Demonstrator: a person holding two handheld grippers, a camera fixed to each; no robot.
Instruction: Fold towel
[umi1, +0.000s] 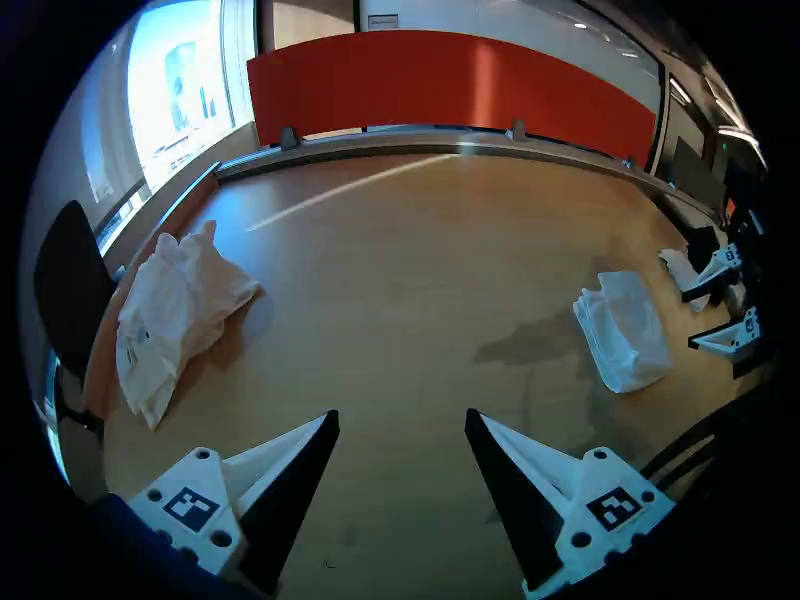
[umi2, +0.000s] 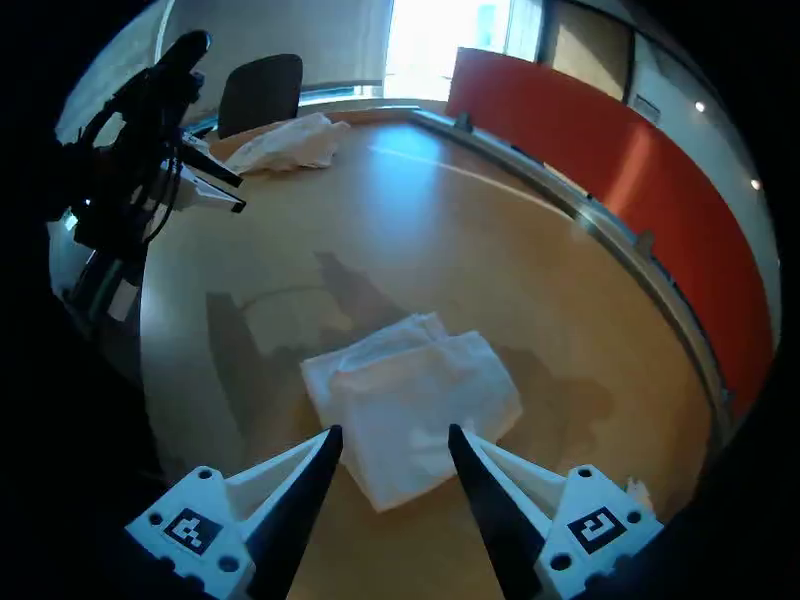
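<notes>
A folded white towel (umi2: 415, 405) lies flat on the wooden table (umi2: 420, 240), just ahead of my right gripper (umi2: 393, 430). That gripper is open, its fingertips hovering over the towel's near edge. In the left gripper view the same towel (umi1: 625, 330) sits at the right, with the right gripper (umi1: 688, 320) beside it. My left gripper (umi1: 401, 415) is open above bare table (umi1: 420, 270), holding nothing. A crumpled pile of white towels (umi1: 175, 310) rests near the table's left edge. From the right gripper view the pile (umi2: 290, 143) lies at the far end, beyond the left gripper (umi2: 240, 196).
A red partition (umi1: 450, 85) runs along the table's far side on a metal rail. A dark chair (umi2: 260, 90) stands by the window past the pile. A small scrap of white cloth (umi1: 683, 265) lies behind the right gripper. Dark shadows mark the table around the folded towel.
</notes>
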